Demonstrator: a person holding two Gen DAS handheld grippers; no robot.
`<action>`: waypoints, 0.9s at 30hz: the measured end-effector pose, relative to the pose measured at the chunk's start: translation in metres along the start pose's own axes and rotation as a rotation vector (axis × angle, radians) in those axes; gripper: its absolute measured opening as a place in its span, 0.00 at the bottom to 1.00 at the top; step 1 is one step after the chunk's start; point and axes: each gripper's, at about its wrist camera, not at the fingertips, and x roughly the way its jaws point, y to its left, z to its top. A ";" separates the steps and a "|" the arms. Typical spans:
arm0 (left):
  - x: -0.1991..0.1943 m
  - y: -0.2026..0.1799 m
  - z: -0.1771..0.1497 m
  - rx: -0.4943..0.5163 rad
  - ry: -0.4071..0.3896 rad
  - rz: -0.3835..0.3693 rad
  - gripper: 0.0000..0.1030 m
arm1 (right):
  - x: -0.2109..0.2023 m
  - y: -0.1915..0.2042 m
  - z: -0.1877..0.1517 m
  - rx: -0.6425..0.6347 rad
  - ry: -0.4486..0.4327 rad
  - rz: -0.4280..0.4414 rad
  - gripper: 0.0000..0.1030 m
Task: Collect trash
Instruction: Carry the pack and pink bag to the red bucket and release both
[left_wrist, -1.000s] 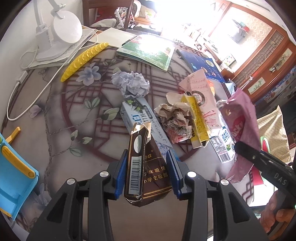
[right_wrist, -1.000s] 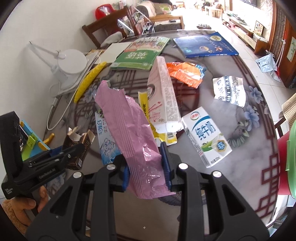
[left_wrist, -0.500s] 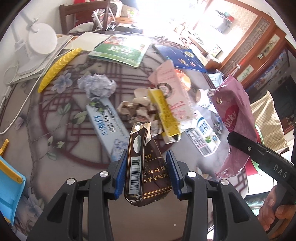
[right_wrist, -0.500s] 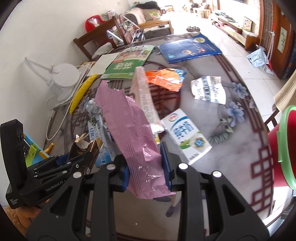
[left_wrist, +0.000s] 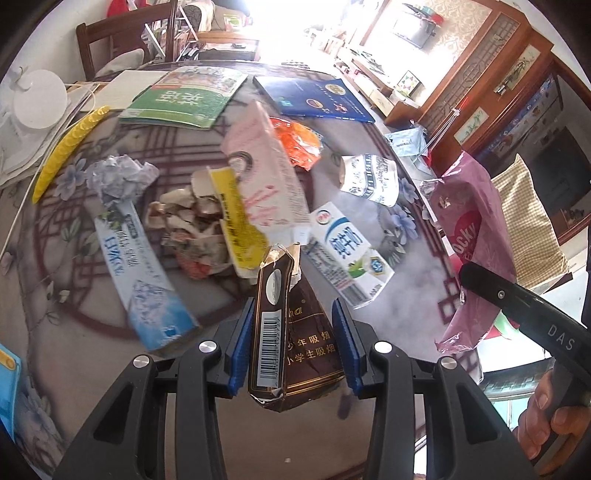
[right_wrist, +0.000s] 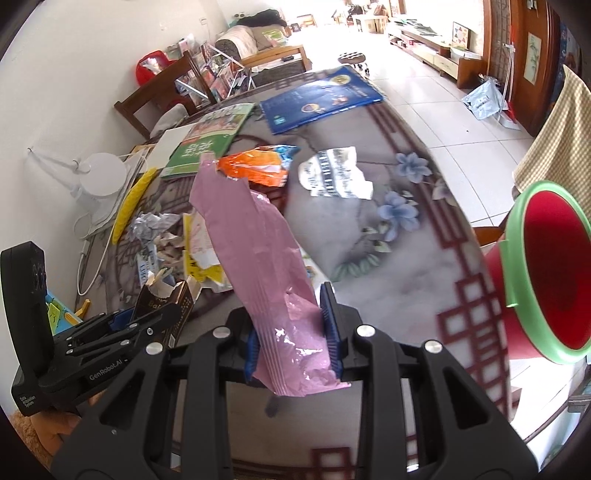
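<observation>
My left gripper (left_wrist: 291, 343) is shut on a torn brown cigarette pack (left_wrist: 284, 332) and holds it above the table; the pack also shows in the right wrist view (right_wrist: 166, 306). My right gripper (right_wrist: 291, 332) is shut on a pink snack wrapper (right_wrist: 266, 266), also seen in the left wrist view (left_wrist: 472, 236). A red bin with a green rim (right_wrist: 546, 269) stands off the table's right edge. More trash lies on the table: a white milk carton (left_wrist: 347, 254), a pink carton (left_wrist: 266, 173), a yellow box (left_wrist: 236, 218), crumpled paper (left_wrist: 122, 177), an orange wrapper (right_wrist: 255, 170), a blue-white box (left_wrist: 140, 280).
A green book (left_wrist: 188, 96) and a blue book (left_wrist: 314, 96) lie at the far side. A white desk lamp (right_wrist: 99, 181) and a yellow strip (left_wrist: 62, 151) sit at the left. A wooden chair (right_wrist: 159, 99) stands behind the table. A blue toy (left_wrist: 7, 384) is at the near left.
Both grippers have swung to the right with their trash still held. The red bin has come into the right wrist view at the right edge.
</observation>
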 end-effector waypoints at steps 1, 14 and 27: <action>0.001 -0.004 0.000 -0.004 0.000 0.002 0.37 | -0.001 -0.004 0.001 0.000 0.001 0.001 0.28; 0.020 -0.074 0.005 -0.001 -0.017 0.005 0.29 | -0.020 -0.078 0.017 0.007 -0.018 0.012 0.28; 0.043 -0.083 0.001 -0.056 0.024 0.083 0.45 | -0.042 -0.172 0.021 0.126 -0.048 -0.024 0.28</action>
